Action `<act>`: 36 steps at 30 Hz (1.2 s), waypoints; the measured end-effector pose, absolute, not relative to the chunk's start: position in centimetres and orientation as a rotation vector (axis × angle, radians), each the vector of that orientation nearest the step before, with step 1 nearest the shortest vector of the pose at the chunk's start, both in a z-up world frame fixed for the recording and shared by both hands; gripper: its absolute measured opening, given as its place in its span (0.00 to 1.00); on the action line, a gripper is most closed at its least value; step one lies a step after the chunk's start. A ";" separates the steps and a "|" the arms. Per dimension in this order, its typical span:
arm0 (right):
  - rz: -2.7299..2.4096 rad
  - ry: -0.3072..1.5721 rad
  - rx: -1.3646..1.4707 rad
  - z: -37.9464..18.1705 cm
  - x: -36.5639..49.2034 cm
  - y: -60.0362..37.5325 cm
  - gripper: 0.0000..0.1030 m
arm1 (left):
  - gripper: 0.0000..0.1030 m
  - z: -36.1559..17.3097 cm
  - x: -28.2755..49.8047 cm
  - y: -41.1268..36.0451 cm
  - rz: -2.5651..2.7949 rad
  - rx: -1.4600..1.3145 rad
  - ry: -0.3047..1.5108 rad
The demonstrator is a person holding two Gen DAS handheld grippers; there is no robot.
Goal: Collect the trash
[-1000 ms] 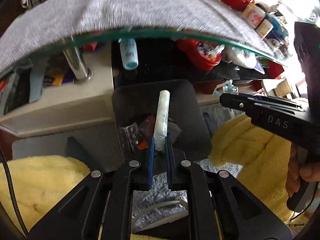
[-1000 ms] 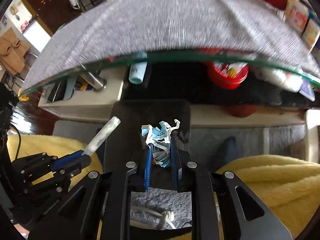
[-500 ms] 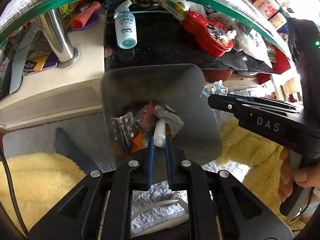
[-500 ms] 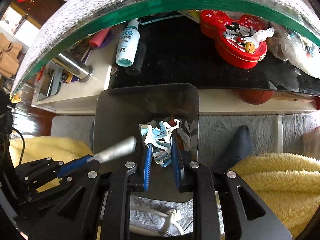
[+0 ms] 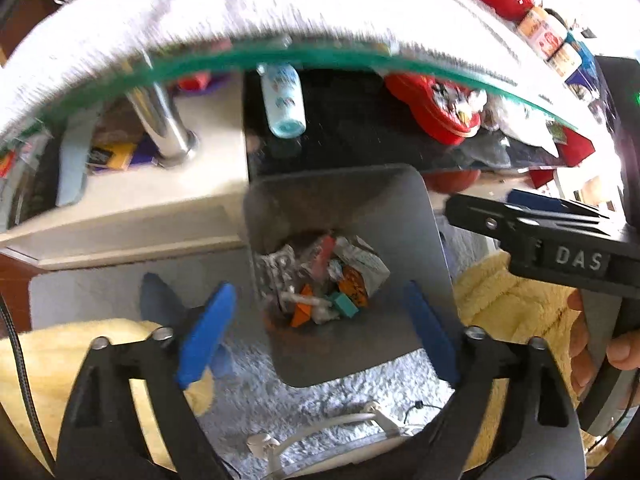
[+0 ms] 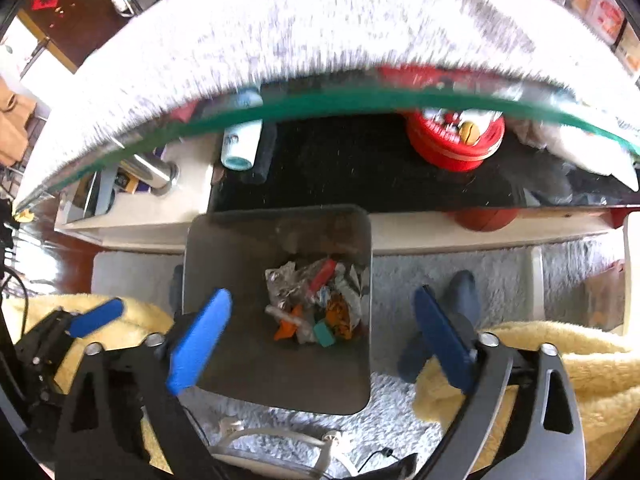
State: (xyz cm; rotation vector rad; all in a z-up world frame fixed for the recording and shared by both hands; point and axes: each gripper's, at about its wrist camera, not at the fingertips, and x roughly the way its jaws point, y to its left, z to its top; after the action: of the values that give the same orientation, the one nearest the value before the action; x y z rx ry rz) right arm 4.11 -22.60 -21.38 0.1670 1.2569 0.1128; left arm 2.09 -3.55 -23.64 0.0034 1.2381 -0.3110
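Presently, both units hang above the floor at the edge of a glass-topped worktop (image 6: 360, 100) covered with a grey cloth, which lies ahead of and above both grippers. Its lower shelf carries a red round tin (image 6: 456, 140) ahead and to the right of the right gripper, and a pale blue-capped white bottle (image 5: 282, 100) lying on its side ahead of the left gripper.

Directly beneath and just forward of both grippers stands a dark grey square metal bin (image 6: 224, 260), on a pale shaggy rug (image 6: 420, 272). Its position between the two units, open mouth upward, appears deliberate: anything let go from either side falls inside.

The left gripper (image 5: 316, 332) is spread wide, blue pads well apart and straddling the bin's near corner; it holds nothing. The right gripper (image 6: 320, 344) is likewise fully spread and empty, its pads to either side of the bin mouth. Seen from the left wrist, the right unit enters from the right of the left gripper, level with the bin's far rim.

The collected rubbish (image 5: 320, 276) lies at the bottom of the bin, below and ahead of both grippers: crumpled silver foil (image 6: 280, 284), orange scraps, a small teal block (image 6: 324, 332) and a white tube-shaped item (image 5: 300, 300). Judgement: this deposit looks complete, and both units are free for further collection.
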 end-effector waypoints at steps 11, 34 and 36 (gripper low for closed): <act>0.056 1.026 0.102 -11.5 3.7 -24.5 0.97 | 0.92 -14.5 2.6 -1.6 -0.269 0.007 1.020; -0.104 0.557 0.022 4.6 -3.3 -25.4 0.97 | 0.92 2.6 -2.3 1.2 -0.136 0.021 0.564; -0.101 0.555 0.026 4.7 -3.7 -25.2 0.97 | 0.92 2.9 -2.6 1.6 -0.128 0.007 0.553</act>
State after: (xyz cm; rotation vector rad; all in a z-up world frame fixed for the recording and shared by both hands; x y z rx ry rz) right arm -3.70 -25.23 4.70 0.0255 0.5549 -0.1014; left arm -2.64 1.57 2.90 0.0067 0.5533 -0.1284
